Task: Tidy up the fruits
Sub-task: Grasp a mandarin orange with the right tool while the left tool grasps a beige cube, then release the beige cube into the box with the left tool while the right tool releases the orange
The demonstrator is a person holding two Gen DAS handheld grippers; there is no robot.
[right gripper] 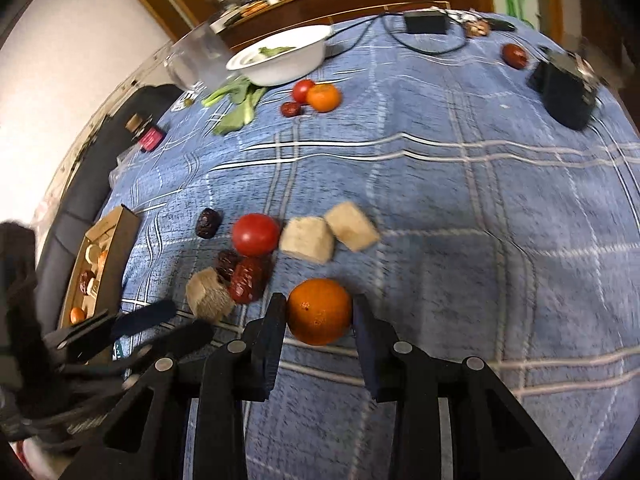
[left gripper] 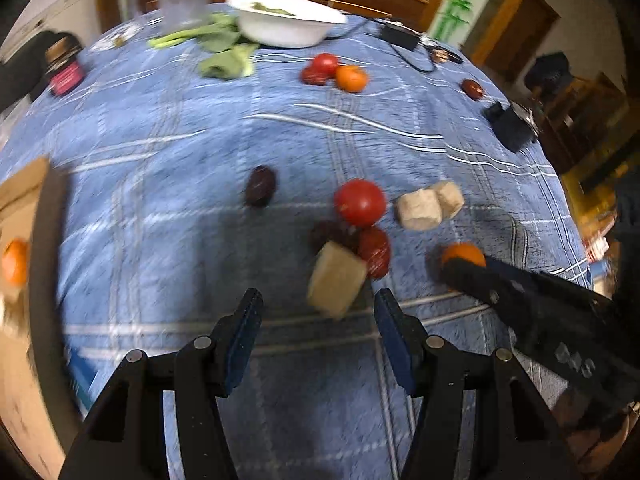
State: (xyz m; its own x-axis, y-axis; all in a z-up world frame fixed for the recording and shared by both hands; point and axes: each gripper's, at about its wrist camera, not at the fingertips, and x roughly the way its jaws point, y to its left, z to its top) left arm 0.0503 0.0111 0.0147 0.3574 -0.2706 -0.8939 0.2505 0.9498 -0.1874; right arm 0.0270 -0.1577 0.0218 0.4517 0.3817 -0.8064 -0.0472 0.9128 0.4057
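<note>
Your right gripper (right gripper: 319,322) has the orange (right gripper: 319,310) squarely between its fingers, both pads against the peel: a pinch across the fruit's widest part, while it sits on the blue plaid tablecloth (right gripper: 460,208). That square hold looks meant to stop a round fruit rolling out. Your left gripper (left gripper: 318,322) is spread and empty, hovering just short of a tan block (left gripper: 336,278) that leans on the red dates (left gripper: 374,250); it sits a touch right of centre between the fingers. Beyond them lie a tomato (left gripper: 360,202) and two more pale blocks (left gripper: 430,204). Away at your left edge, the cardboard tray (right gripper: 120,236) already holds fruit, likely the orange's destination.
</note>
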